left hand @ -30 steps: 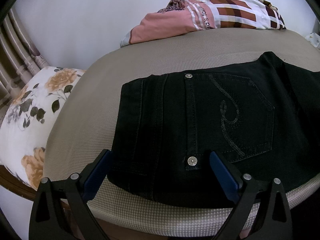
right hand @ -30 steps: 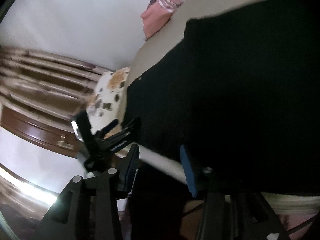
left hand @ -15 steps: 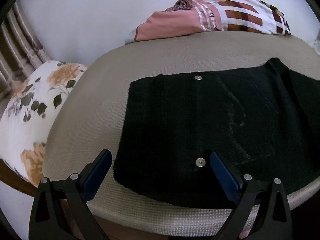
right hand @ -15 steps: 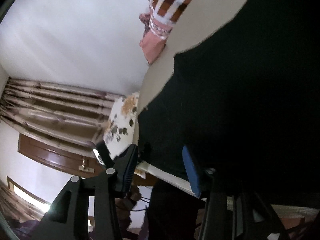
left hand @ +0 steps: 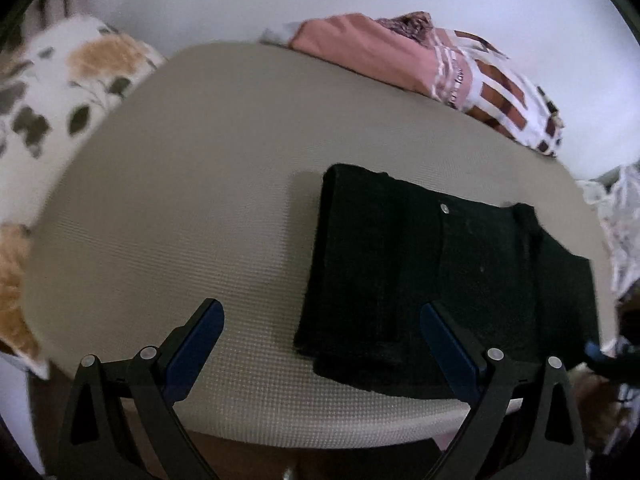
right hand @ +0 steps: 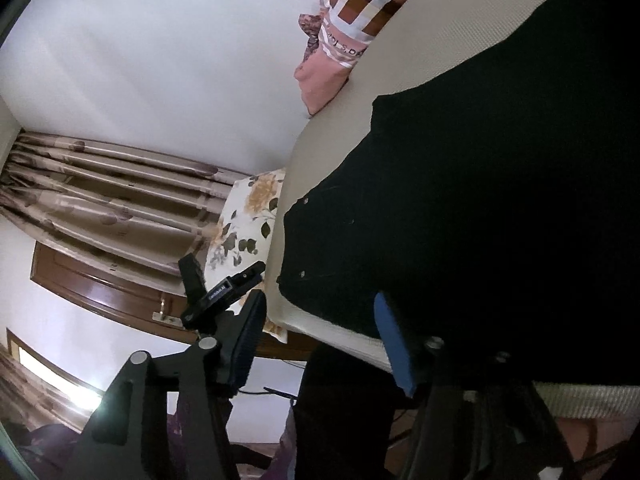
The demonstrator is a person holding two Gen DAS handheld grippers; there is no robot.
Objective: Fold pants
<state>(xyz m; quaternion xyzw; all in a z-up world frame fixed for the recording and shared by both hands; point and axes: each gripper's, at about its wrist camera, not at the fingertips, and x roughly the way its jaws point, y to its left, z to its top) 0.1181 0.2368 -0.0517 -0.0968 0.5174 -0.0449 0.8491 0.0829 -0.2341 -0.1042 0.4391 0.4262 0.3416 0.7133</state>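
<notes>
The black pants (left hand: 440, 280) lie folded in a thick, flat stack on the beige mattress (left hand: 200, 184). They sit near the front edge of the bed, toward the right side in the left wrist view. A small silver rivet (left hand: 443, 208) shines on the top layer.

The left gripper (left hand: 320, 336) hangs over the front edge of the bed. Its two blue-padded fingers (left hand: 196, 344) are spread wide apart. Nothing is pinched between them. One finger is over bare mattress and the other is over the near corner of the pants.

The right gripper (right hand: 320, 340) sits low at the bed's edge, close to the pants (right hand: 480, 200). Its jaws have just been opening, and they stand apart now. Only the edge of the mattress shows between them, and the pads do not squeeze the cloth.

At the far side of the bed rests a pile of pink and brown checked clothes (left hand: 460, 72). A flowery pillow (left hand: 52, 92) lies past the left end. Striped curtains (right hand: 112, 192) hang by the white wall.
</notes>
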